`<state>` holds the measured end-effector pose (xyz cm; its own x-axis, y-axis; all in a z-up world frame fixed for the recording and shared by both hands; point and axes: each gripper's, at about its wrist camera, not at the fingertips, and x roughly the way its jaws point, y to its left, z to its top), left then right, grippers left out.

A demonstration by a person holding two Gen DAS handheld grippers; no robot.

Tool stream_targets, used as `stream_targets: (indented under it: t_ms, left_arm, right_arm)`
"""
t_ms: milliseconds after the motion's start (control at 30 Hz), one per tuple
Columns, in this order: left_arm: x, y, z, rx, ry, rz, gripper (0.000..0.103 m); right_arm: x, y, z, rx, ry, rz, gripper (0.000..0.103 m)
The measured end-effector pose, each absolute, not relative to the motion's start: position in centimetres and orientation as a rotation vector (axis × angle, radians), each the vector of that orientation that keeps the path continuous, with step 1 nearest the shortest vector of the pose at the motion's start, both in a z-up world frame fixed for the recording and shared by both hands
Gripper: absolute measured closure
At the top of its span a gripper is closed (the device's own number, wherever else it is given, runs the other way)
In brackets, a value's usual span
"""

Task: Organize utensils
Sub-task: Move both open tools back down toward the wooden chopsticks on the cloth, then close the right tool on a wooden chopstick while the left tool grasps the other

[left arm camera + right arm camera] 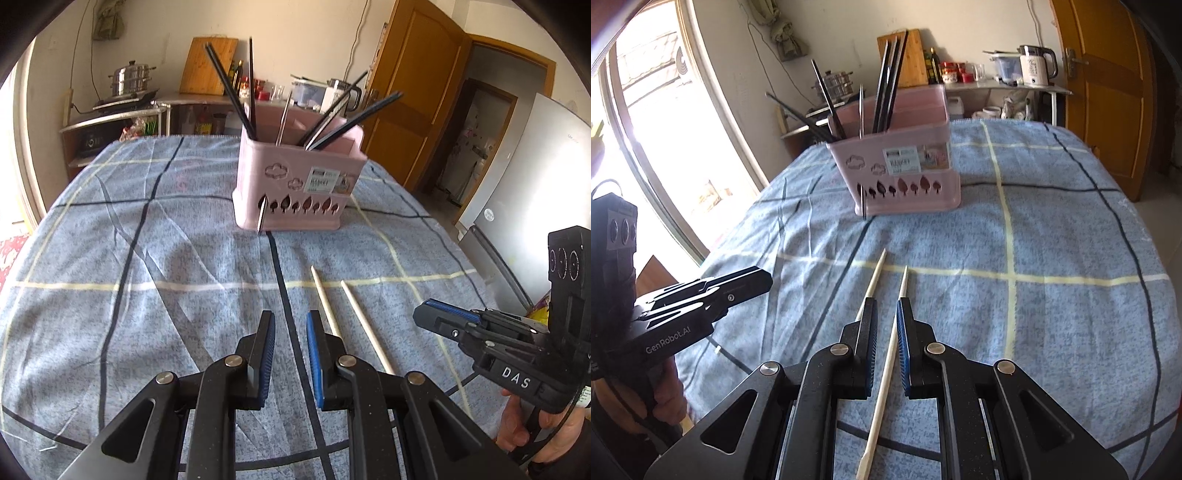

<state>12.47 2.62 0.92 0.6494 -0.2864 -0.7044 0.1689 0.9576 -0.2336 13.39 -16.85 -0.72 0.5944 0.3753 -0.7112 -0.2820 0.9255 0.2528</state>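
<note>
A pink utensil holder stands on the blue checked cloth and holds several black chopsticks and a metal one; it also shows in the right wrist view. Two pale wooden chopsticks lie on the cloth in front of it. My left gripper is open and empty, just left of them. My right gripper is open, low over the cloth. One wooden chopstick runs between its jaws; the other lies just left of its left finger.
The blue checked cloth covers the table. A counter behind it holds a cutting board, bottles, a steamer pot and a kettle. A wooden door and a fridge stand to the right. A window is at the left.
</note>
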Motion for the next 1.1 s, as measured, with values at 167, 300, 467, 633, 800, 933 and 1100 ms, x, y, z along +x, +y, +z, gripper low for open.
stream_targets:
  t_ms: [167, 300, 467, 633, 800, 933, 1100]
  left_arm:
    - [13.6, 1.9, -1.1, -0.165, 0.882, -0.274, 0.085]
    - [14.9, 1.0, -1.9, -0.166, 0.905, -0.296, 0.084]
    - [16.9, -0.4, -2.6, -0.164, 0.931, -0.316, 0.081]
    - [18.8, -1.7, -3.6, -0.154, 0.965, -0.322, 0.08]
    - [19.2, -2.9, -3.9, -0.102, 0.937, -0.305, 0.079]
    - [18.8, -3.4, -4.0, -0.039, 0.918, -0.301, 0.082]
    - [17.8, -2.6, -4.1, -0.047, 0.932, -0.314, 0.095]
  right_arm:
    - [14.0, -16.3, -2.8, 0.107, 0.91, 0.384, 0.092]
    - [14.5, -16.1, -3.8, 0.103, 0.936, 0.381, 0.092]
    - [15.3, -15.8, -4.8, 0.076, 0.967, 0.365, 0.092]
    - [15.7, -15.9, -5.0, 0.084, 0.97, 0.374, 0.092]
    - [15.7, -15.9, -5.0, 0.066, 0.982, 0.37, 0.092]
    - [15.6, -16.0, -4.9, 0.055, 0.979, 0.367, 0.093]
    - [15.3, -17.2, -4.8, 0.068, 0.989, 0.352, 0.093]
